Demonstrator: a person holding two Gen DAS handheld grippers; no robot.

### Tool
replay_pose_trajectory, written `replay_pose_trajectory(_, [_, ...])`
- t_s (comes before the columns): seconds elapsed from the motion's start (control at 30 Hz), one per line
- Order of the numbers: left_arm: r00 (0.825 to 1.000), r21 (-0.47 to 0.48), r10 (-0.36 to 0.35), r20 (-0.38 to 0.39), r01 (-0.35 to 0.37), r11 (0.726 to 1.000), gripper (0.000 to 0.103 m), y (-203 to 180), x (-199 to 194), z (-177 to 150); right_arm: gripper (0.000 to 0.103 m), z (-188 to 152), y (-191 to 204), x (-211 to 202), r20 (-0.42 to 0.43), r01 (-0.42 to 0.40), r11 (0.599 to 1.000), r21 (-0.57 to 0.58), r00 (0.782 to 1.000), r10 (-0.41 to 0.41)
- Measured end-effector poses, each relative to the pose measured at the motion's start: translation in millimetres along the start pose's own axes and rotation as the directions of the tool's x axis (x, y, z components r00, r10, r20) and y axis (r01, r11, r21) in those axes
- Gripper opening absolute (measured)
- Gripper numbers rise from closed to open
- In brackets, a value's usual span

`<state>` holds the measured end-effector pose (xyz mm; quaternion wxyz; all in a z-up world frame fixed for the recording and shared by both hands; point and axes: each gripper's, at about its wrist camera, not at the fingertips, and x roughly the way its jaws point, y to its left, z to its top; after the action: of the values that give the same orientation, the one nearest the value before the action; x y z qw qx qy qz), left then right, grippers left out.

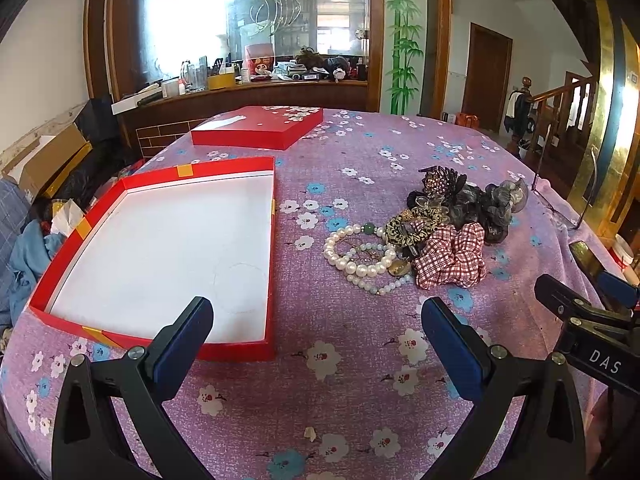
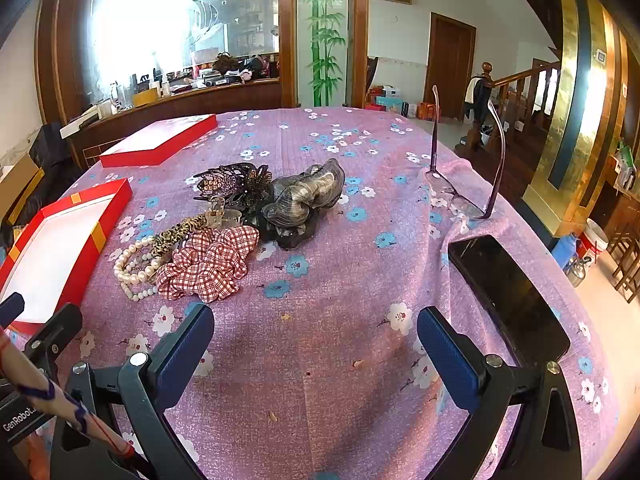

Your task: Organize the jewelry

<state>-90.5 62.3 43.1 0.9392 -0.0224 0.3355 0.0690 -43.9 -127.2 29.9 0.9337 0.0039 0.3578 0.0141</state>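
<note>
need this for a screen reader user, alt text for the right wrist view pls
The open right tool hovers over a purple floral tablecloth, short of a jewelry pile of pearls, scrunchies and hair clips. An open red box lies left; a phone and glasses lie right.

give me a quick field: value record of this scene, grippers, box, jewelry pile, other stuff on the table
left gripper: open, holds nothing, above the cloth by the box
right gripper: open, holds nothing, near the pile
box: red, open, white inside, nothing in it
lid: red, lying apart behind the box
pile: pearl strands, leopard band, checked scrunchie, dark clips, grey scrunchie, all outside the box
glasses: lenses down, arms up
phone: face up, screen dark
cloth: purple, flowered
</note>
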Motion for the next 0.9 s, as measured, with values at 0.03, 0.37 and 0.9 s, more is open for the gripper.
replay_pose_trajectory(0.03, [1.000, -0.001, 0.000, 0.000, 0.000, 1.000, 0.103, 0, 0, 0, 0.103, 0, 0, 0, -0.001, 0.000, 1.000, 0.000, 1.000, 0.000])
replay_pose_trajectory(0.37, [1.000, 0.000, -0.004, -0.002, 0.004, 1.000, 0.103, 0, 0, 0, 0.103, 0, 0, 0, -0.004, 0.001, 1.000, -0.002, 1.000, -0.001])
replay_pose_trajectory(0.9, [0.998, -0.053, -0.032, -0.047, 0.030, 0.998, 0.103, 25, -4, 5, 0.101, 7, -19, 9, -0.081, -0.072, 0.995, 0.069, 0.994, 0.078])
